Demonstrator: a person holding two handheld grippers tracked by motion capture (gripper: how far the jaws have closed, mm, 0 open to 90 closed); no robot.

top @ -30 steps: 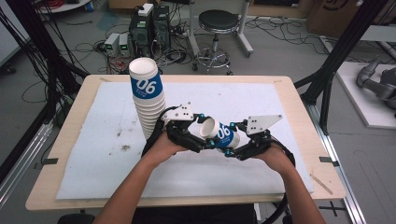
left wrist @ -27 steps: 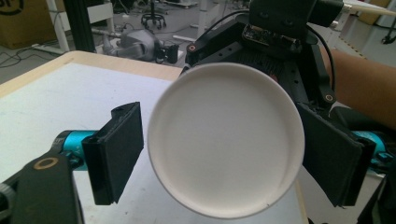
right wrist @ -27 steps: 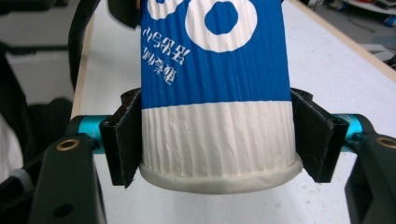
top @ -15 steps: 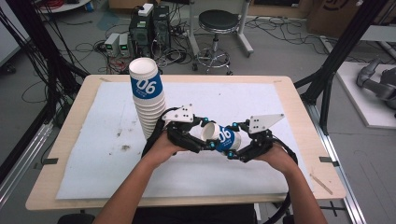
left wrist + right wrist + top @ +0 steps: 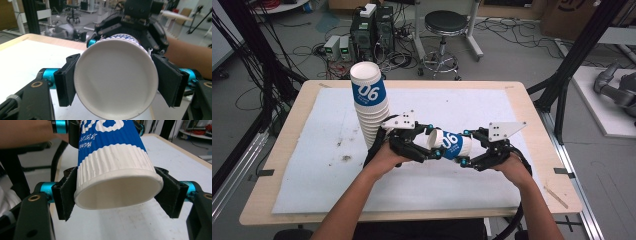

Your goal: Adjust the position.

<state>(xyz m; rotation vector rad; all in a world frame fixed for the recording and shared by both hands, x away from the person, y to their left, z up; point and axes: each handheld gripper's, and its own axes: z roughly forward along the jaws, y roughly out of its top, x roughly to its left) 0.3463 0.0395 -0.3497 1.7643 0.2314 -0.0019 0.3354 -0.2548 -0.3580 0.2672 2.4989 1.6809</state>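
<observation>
Even, bright indoor light falls from above; shadows on the desk (image 5: 472,107) are soft and faint. The high view is slightly soft. Both gripper views blur their far backgrounds.

The high view looks forward and down from above the person's side, taking in the whole tabletop (image 5: 312,165) and the floor beyond. The left gripper view sits just behind the left claw (image 5: 116,80), facing along its jaws at very close range toward the right claw (image 5: 137,15). The right gripper view looks the opposite way along the right claw (image 5: 117,195). All three share the paper cup (image 5: 451,145) held between the claws.
</observation>
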